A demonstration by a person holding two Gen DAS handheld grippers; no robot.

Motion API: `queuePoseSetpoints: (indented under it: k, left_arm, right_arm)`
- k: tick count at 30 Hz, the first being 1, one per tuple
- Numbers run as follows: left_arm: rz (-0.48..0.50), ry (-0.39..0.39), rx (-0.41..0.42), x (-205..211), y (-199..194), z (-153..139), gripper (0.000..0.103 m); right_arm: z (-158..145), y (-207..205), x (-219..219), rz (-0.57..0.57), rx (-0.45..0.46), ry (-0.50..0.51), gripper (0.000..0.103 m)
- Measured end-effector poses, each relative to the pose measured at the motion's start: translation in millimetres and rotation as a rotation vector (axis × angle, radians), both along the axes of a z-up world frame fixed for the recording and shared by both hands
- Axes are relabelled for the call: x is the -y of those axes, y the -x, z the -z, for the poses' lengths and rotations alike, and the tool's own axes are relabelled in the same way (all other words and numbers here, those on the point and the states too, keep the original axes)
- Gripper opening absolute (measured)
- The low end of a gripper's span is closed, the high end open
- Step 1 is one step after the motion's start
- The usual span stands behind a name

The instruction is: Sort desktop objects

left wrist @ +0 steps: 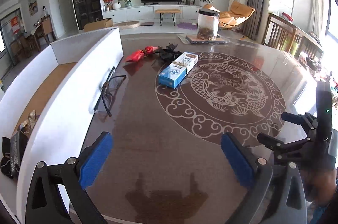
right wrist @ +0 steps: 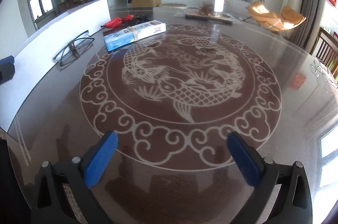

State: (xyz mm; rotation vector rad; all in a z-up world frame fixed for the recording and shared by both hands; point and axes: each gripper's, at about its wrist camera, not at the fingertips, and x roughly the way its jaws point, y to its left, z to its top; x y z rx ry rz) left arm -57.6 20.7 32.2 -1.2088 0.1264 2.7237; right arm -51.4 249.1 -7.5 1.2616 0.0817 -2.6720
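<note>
A blue and white box (left wrist: 178,68) (right wrist: 134,34) lies on the round brown table (left wrist: 169,150) (right wrist: 274,129). Black-framed glasses (left wrist: 109,90) (right wrist: 72,49) lie beside the white box wall (left wrist: 69,101) (right wrist: 63,27). A red packet (left wrist: 135,55) (right wrist: 113,22) and a dark bundle (left wrist: 166,52) lie behind the blue box. My left gripper (left wrist: 165,157) is open and empty above the near table. My right gripper (right wrist: 172,157) is open and empty above the fish pattern's near rim. The right gripper's body (left wrist: 312,139) shows at the left view's right edge.
The white box holds a fan-like item (left wrist: 32,118) and a dark packet (left wrist: 12,156) on its brown floor. A clear jar (left wrist: 208,23) (right wrist: 211,0) stands on a mat at the table's far side. Wooden chairs (left wrist: 295,38) stand to the right.
</note>
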Motion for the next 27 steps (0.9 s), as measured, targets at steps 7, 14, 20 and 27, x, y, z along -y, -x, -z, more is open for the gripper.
queuePoseSetpoints:
  k: [7,14,20,27]
  left_arm:
    - [-0.048,0.042,0.081,-7.4,12.7,42.4,0.103]
    - [-0.069,0.016,0.133,4.3,18.4,62.4,0.103]
    - [-0.066,0.012,0.122,5.0,17.5,63.4,0.103]
    - [-0.068,0.013,0.121,5.3,16.1,61.8,0.103]
  right_arm:
    - [-0.6,-8.8,8.9,0.001,0.0,-0.039,0.103]
    - [11.9,-3.3,20.3,-0.03,0.052,-0.072,0.103]
    - [13.0,-3.6,19.0,-0.029,0.06,-0.058,0.103]
    - [12.7,-3.5,19.2,-0.028,0.06,-0.058,0.103]
